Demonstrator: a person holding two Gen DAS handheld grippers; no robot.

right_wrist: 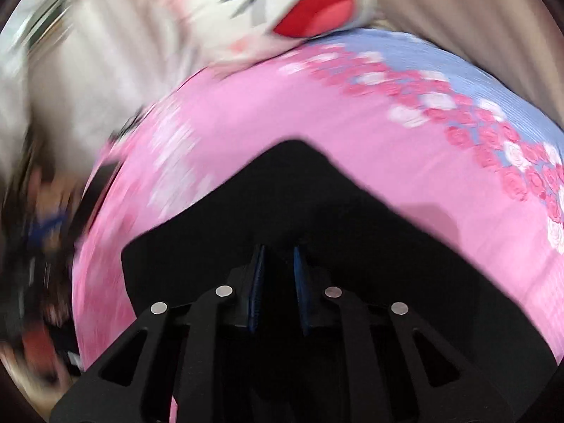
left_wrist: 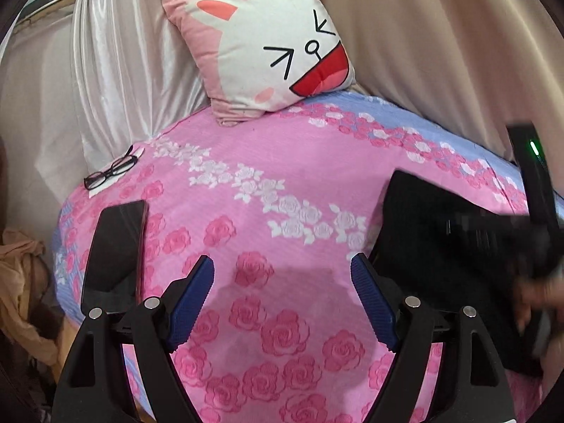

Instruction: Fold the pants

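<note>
One view only: glasses (left_wrist: 112, 171), phone (left_wrist: 116, 246).

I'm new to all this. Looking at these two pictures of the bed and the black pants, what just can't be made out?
- Pants: left wrist view, right part blurred and cut off by the edge; fold state unclear.
- Right gripper: right wrist view, black cloth against black pads; an actual pinch cannot be confirmed.
- Glasses: smeared by motion blur in the right wrist view.
- Dark flat object: left wrist view, partly behind the left gripper; unidentifiable.

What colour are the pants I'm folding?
Plain black fabric pants on the pink rose-print bedsheet; clearest in the right wrist view.
</note>
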